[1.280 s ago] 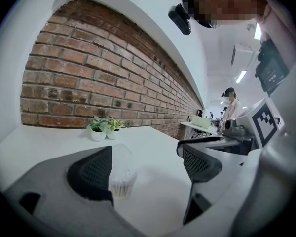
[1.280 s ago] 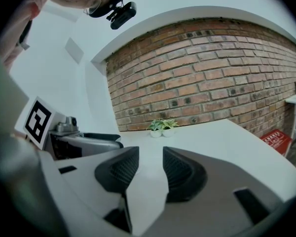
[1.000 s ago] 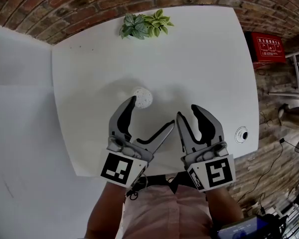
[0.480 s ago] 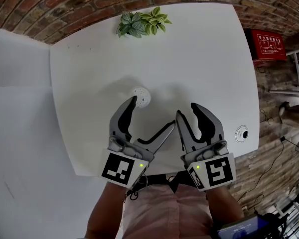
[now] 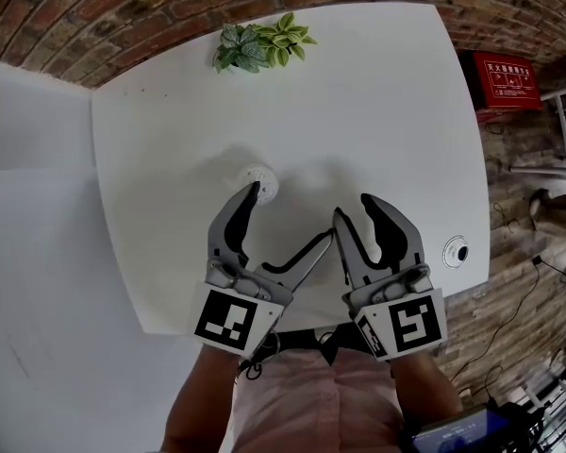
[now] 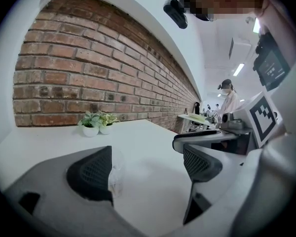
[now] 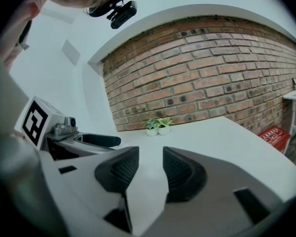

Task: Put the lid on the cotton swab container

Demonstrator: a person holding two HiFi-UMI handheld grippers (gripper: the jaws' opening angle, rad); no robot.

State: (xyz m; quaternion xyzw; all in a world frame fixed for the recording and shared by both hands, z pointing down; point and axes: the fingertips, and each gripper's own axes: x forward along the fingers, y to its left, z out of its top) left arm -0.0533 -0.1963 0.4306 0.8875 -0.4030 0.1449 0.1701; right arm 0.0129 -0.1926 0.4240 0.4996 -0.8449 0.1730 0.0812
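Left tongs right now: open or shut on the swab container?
Open. In the left gripper view, the left tongs stand wide apart; the clear container sits by one jaw, ungripped.

Hardly anything here can be read. Off to the right sits a red box with a line of white characters across its top, too small to make out. In the right gripper view its print is only a blur.

The other marks are black-and-white square codes, patterns rather than words. The left marker is on the cube of the left gripper. The right marker is on the cube of the right gripper. Its blocks look loosely like a 5, but it is a code, not a number. No brand or label shows anywhere else.
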